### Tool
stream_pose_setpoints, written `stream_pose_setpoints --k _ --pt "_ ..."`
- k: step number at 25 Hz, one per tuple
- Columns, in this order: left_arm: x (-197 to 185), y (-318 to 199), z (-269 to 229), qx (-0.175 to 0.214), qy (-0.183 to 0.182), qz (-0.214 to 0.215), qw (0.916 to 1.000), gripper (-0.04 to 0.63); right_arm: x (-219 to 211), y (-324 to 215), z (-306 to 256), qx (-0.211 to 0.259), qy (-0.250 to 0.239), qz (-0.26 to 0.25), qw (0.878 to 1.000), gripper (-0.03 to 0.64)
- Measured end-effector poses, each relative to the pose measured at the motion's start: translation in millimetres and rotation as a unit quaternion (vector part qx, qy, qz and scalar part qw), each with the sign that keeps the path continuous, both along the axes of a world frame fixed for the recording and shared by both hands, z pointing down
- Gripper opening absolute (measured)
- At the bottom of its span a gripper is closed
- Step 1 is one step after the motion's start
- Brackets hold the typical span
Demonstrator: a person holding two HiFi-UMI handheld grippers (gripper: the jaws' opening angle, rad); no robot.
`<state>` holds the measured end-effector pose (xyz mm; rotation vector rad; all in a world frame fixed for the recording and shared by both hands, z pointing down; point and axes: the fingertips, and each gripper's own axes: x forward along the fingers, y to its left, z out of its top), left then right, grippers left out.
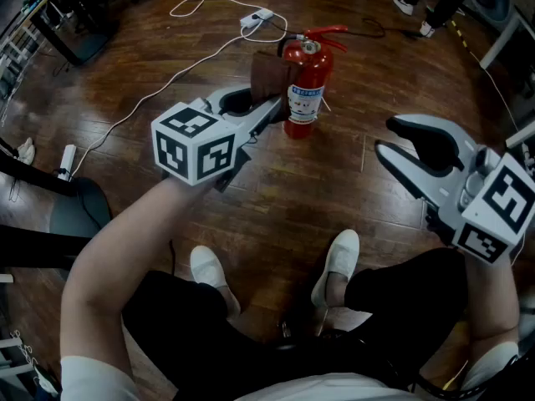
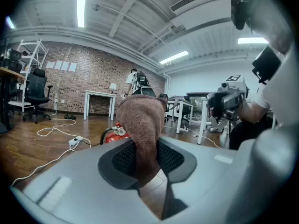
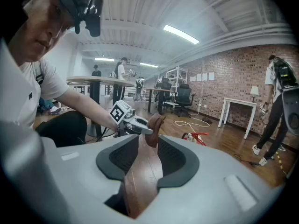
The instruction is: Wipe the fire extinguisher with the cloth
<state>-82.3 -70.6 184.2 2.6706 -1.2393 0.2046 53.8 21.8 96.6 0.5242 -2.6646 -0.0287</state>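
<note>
Beside the fire extinguisher [image 1: 307, 80], cloth [image 1: 267, 72] pinched in left tool [image 1: 267, 107]

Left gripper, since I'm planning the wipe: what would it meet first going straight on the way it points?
Probably the red metal fire extinguisher: the brown towelling cloth clamped in the left gripper would touch its top first, though depth is unclear.

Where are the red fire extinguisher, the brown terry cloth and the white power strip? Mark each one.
Red fire extinguisher [image 1: 310, 70]: head view, on the red cylinder body.
Brown terry cloth [image 2: 141, 120]: left gripper view, on its upright middle.
White power strip [image 1: 257, 17]: head view, on its casing.
</note>
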Motion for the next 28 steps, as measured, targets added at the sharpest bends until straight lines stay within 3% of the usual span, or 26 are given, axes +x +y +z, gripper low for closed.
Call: stream_pose_setpoints --k 4,9,16,23,28 --pt "3.8 -53.5 23.4 -0.007 -0.009 -0.019 0.9997 0.097 5.4 -33.9 26.0 -0.010 -0.019 0.010 1.000 0.132" --pt "13.7 -102.7 53.1 -0.018 -0.005 -0.043 0.9989 0.095 -4.9 -75.5 30.6 0.024 -0.019 0.001 1.000 0.130" --pt "0.9 -139.1 89.2 -0.012 0.003 -0.077 0.9969 0.095 -19.7 -116.1 49.6 -0.002 -0.029 0.001 1.000 0.121" --pt "-4.4 -154.0 115.5 -0.015 -0.003 -0.057 0.9982 0.095 -35.3 -140.3 60.8 -0.030 -0.028 -0.014 0.999 0.120" --pt "-11.5 -162.3 165.3 -0.037 -0.013 -0.066 0.9971 0.095 -42.4 -159.9 79.7 -0.051 -0.034 -0.022 0.998 0.120"
